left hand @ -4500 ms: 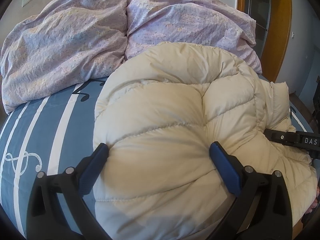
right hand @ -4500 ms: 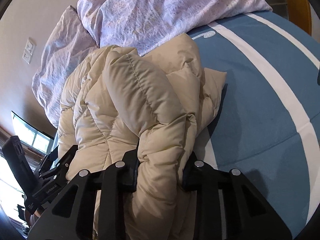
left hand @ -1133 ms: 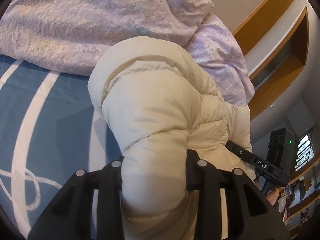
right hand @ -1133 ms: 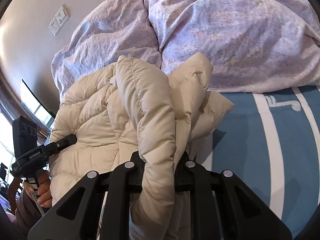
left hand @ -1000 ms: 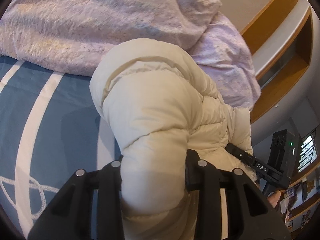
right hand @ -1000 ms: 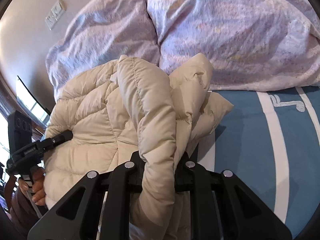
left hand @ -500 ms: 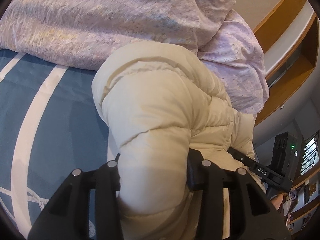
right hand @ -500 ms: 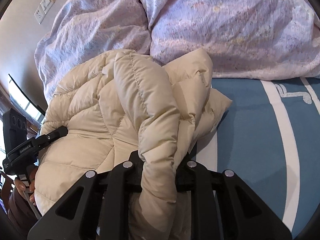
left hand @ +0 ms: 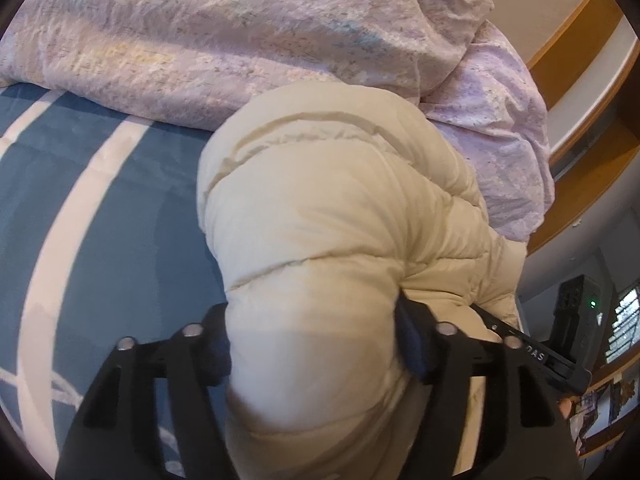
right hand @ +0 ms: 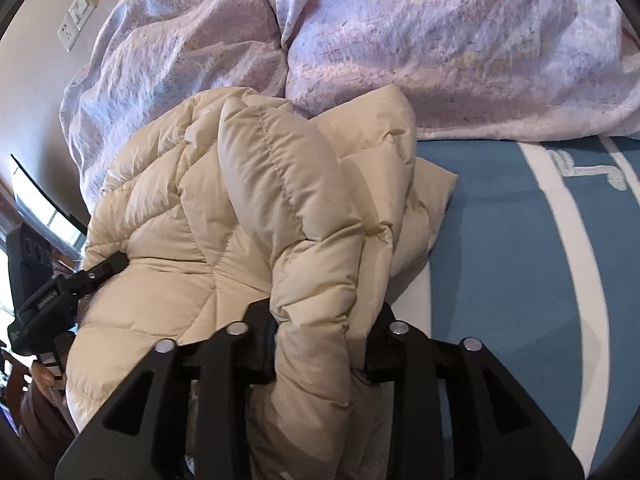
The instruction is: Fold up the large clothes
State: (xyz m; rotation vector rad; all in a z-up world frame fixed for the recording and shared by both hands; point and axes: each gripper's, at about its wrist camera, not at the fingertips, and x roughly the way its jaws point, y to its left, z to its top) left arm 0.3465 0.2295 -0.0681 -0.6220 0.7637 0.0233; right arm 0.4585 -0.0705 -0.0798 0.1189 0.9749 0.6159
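Note:
A cream puffer jacket point(left hand: 340, 220) lies bunched on the blue sheet, its far end against the lilac duvet. My left gripper point(left hand: 314, 348) straddles a thick roll of it. Its jaws are opening, and the blue pads point(left hand: 412, 344) show at either side of the bulging fabric. In the right wrist view the jacket point(right hand: 224, 216) is a heap of quilted folds. My right gripper point(right hand: 320, 344) is around one upright fold. Its jaws are opening too, though the pads still pinch the fold.
The blue sheet with white stripes point(right hand: 520, 260) spreads to the right of the jacket and to its left point(left hand: 100, 240). The crumpled lilac duvet point(right hand: 440, 40) fills the head of the bed. Wall sockets point(right hand: 76, 20) and a wooden shelf unit point(left hand: 580, 60) lie beyond. A hand point(right hand: 40, 376) shows at the bed's edge.
Both pairs of jaws have spread, the left far more, so the jacket roll bulges wider between its pads. Both grippers and the jacket have sunk a little toward the sheet.

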